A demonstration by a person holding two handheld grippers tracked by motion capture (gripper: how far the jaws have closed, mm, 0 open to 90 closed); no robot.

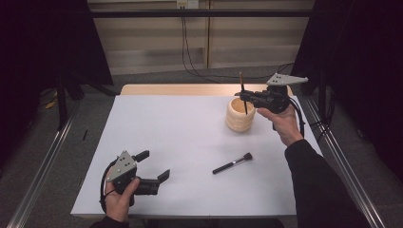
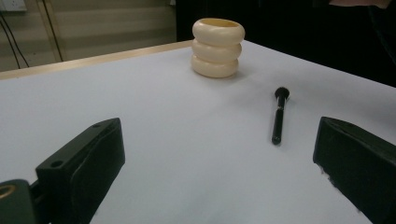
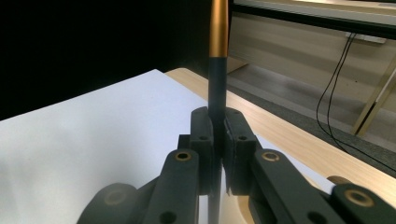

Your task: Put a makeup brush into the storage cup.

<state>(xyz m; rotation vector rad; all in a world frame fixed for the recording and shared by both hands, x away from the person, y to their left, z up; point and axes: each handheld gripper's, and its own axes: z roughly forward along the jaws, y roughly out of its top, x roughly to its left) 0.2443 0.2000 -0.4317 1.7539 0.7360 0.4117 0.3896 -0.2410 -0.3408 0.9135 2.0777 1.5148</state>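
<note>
Cream-coloured and ribbed, the holder stands at the far right of the white worktop. Directly above its mouth, the right gripper is clamped tight on an upright brush with a black and gold handle, whose lower end dips into the holder. A second black brush lies flat nearer the person than the holder. Well off to the holder's left, at the near edge, the left gripper rests with its jaws wide apart, holding nothing.

The cream holder looks smooth and a bit shiny, like plastic. Near the holder lies a dull black brush. The brush held above the holder has a shiny gold metal band. The table top looks matt white, with a wooden edge behind the holder.
</note>
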